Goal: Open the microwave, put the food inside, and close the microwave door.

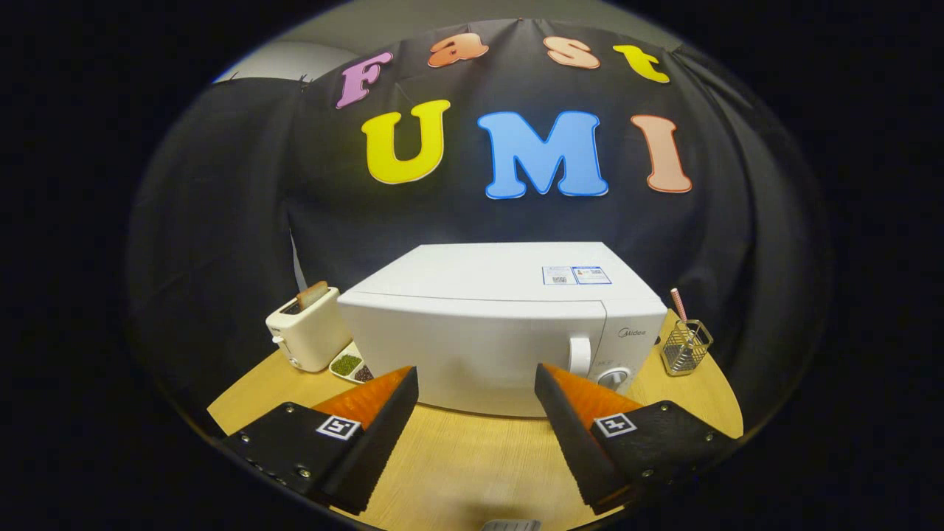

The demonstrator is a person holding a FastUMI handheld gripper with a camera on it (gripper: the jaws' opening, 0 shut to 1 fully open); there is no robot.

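- My tongs (476,377) stand wide open, nothing between the fingers, both tips hanging over the bare wooden table (472,457).
- Microwave (501,324) at 12 o'clock, just ahead of the fingertips, sitting on the table. White box, door shut flush with the front.
- Door handle (580,355) on the microwave's right side, about 1 o'clock from my tongs, upright, just above the right fingertip as I see it. Not touched.
- Round dial (614,378) just right of and below the handle, partly hidden behind my right finger.
- Sticker (577,275) on the microwave's top, toward its right rear.
- Toaster (307,328) at 10 o'clock, left of the microwave and close to it, with a slice of bread (313,295) standing up out of its slot.
- Small white dish (352,363) at 10 o'clock, between the toaster and the microwave's front left corner; green stuff in one compartment, dark stuff in the next. Cannot tell what the food is.
- Wire basket (686,348) at 2 o'clock, right of the microwave, near the table's edge, with a striped straw (678,304) sticking up out of it.
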